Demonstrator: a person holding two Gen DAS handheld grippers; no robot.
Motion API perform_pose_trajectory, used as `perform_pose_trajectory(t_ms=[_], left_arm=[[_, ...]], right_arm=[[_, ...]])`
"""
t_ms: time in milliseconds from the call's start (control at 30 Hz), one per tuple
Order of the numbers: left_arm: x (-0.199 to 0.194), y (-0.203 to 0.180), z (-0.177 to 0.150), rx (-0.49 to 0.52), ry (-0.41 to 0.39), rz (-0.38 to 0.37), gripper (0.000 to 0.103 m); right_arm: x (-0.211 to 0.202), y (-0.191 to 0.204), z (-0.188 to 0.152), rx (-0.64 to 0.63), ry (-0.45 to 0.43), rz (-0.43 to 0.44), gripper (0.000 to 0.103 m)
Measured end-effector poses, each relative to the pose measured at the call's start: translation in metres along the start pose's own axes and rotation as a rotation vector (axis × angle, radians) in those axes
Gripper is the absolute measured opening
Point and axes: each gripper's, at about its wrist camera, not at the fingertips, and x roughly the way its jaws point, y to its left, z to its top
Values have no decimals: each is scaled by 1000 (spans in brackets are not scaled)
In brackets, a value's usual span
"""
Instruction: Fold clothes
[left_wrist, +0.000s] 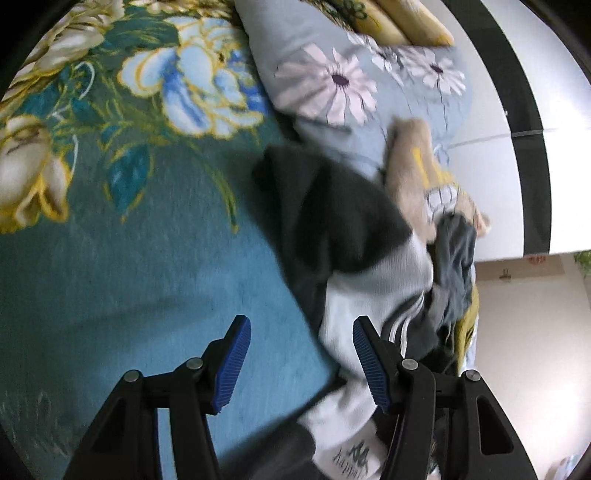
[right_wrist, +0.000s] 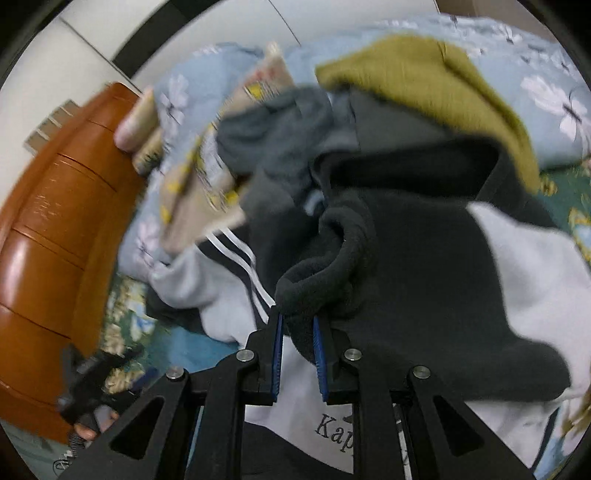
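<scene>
Black-and-white hoodie (right_wrist: 424, 266) lies crumpled atop clothes pile, dark fleece cuff (right_wrist: 325, 273) bunched, printed lettering "Kap" visible on white panel. Beneath it: dark garment with three white stripes (right_wrist: 236, 254), grey garment (right_wrist: 273, 133), olive knit (right_wrist: 432, 85), beige printed piece (right_wrist: 199, 199). Left-wrist view shows same hoodie (left_wrist: 343, 236) sprawled over teal floral bedspread.

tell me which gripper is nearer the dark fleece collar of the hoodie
Right. The right gripper is shut on the dark fleece collar itself. The left gripper is open beside the hoodie's white part, holding nothing.
</scene>
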Motion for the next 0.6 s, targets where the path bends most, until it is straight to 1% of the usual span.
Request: perform_pose_trajectory(t_ms=[67, 100, 133, 200, 333, 400, 467, 567, 600], left_arm=[[4, 6, 12, -39, -23, -29, 64], [7, 10, 18, -68, -33, -43, 64], [9, 14, 25, -98, -42, -56, 65], [17, 26, 38, -175, -49, -72, 66], [28, 49, 61, -343, -84, -150, 66], [36, 57, 71, -411, -89, -190, 67], [43, 60, 79, -443, -85, -199, 67], [53, 59, 87, -433, -61, -193, 63], [54, 59, 90, -428, -57, -196, 53]], right_arm=[[11, 1, -4, 7, 42, -15, 22], [15, 2, -5, 6, 65, -8, 28], [16, 2, -6, 0, 82, 13, 40], [16, 4, -9, -18, 107, 47, 50], [-12, 4, -17, -103, 68, 43, 51], [-26, -1, -22, -117, 48, 20, 51], [-39, -13, -28, -98, 30, 8, 51], [-56, -36, -36, -20, 4, 2, 51], [-62, -44, -38, 12, -5, 0, 51]])
